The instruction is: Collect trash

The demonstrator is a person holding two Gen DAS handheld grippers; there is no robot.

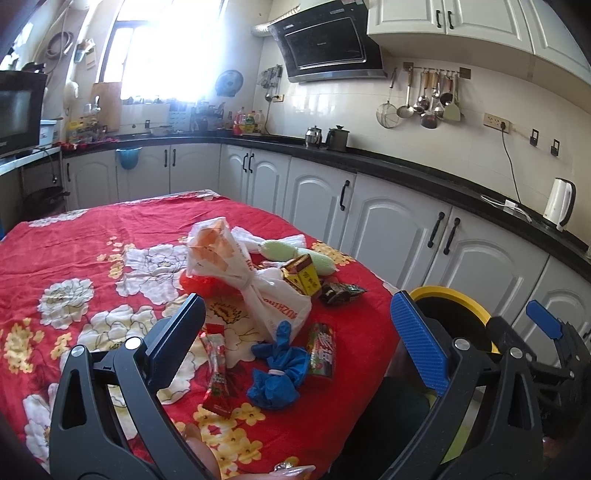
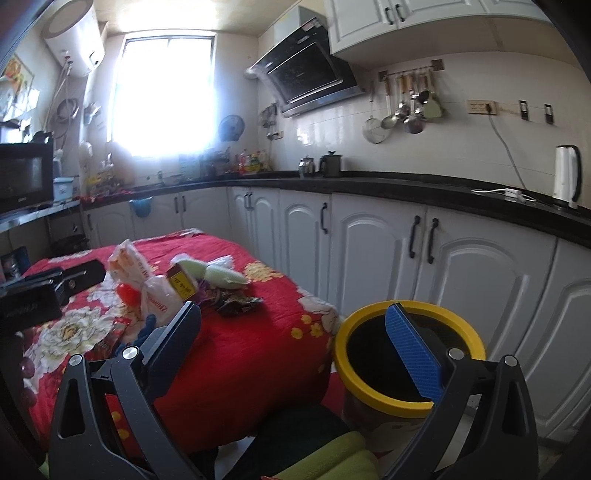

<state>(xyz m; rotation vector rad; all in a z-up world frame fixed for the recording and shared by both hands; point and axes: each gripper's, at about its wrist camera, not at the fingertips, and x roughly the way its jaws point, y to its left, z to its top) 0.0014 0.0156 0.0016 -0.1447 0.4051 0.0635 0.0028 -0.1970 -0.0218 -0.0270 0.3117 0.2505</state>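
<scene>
Left gripper (image 1: 299, 339) hangs spread over the blue glove (image 1: 279, 369); right gripper (image 2: 295, 339), spread, seemingly above the bin (image 2: 410, 354).

From my feed I list: black range hood (image 1: 328, 44) on the tiled wall; rail of hanging utensils (image 1: 428, 98); white electric kettle (image 1: 559, 203) on the black countertop (image 1: 388, 157); two metal pots (image 1: 327, 137) side by side; white cabinet doors (image 1: 317, 201) below; black microwave (image 2: 24, 177) at left; white water heater (image 2: 75, 35) high beside the bright window (image 2: 166, 96).
</scene>
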